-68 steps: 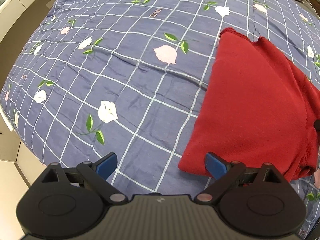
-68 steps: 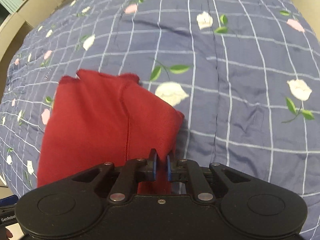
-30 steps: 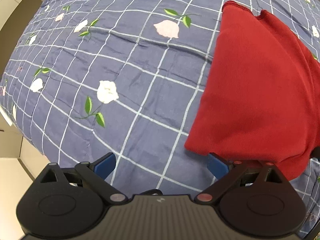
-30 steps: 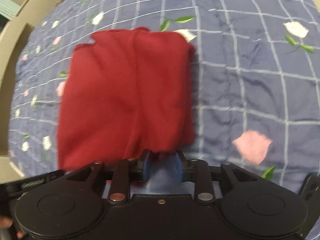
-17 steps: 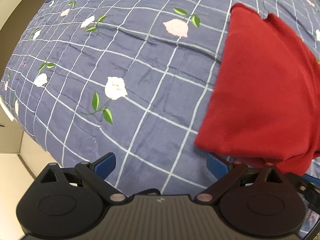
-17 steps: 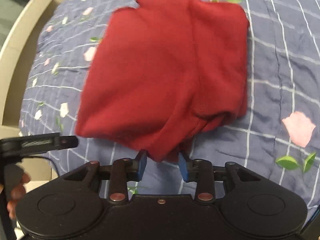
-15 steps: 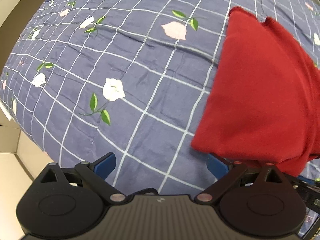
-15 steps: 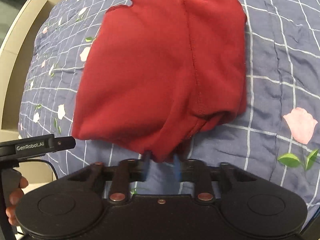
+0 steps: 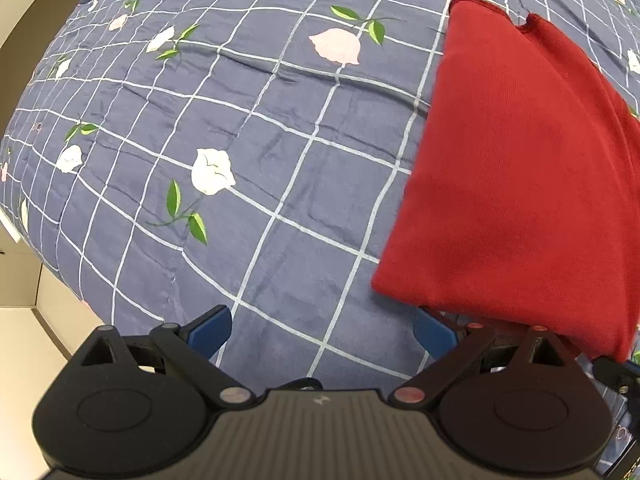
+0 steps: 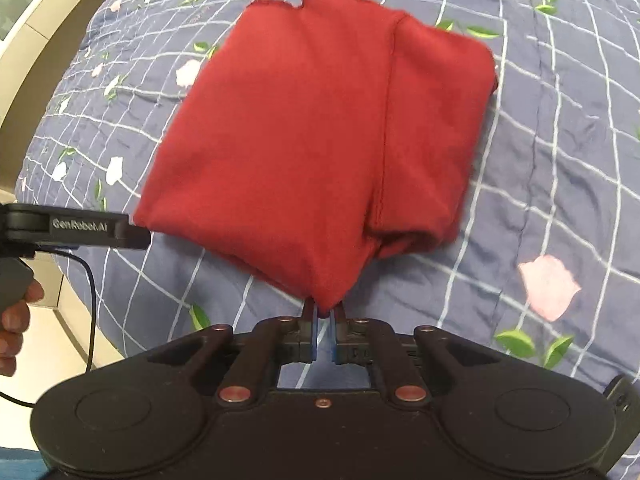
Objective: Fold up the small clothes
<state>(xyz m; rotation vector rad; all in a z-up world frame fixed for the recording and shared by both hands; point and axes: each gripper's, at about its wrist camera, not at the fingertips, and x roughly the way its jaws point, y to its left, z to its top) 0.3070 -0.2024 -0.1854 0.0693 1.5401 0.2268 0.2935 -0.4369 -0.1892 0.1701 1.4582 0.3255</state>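
I have the right gripper [image 10: 324, 326] pinched shut on the near corner of the red garment [image 10: 320, 132], because that corner is the handle by which the folded bundle can be drawn or turned without spilling its layers. The garment lies on the blue floral quilt [image 10: 560, 160], already doubled over on itself, with a seam running near to far down its right part and a small notch at its far edge. My left gripper [image 9: 322, 330] has its jaws spread wide and holds nothing; it hovers low over the quilt at the garment's near left corner, its right fingertip [image 9: 434, 336] just under the cloth's edge. I judge it is placed there so it can take that second corner. In the right wrist view a hand [image 10: 16, 312] on the left tool shows at the left margin.
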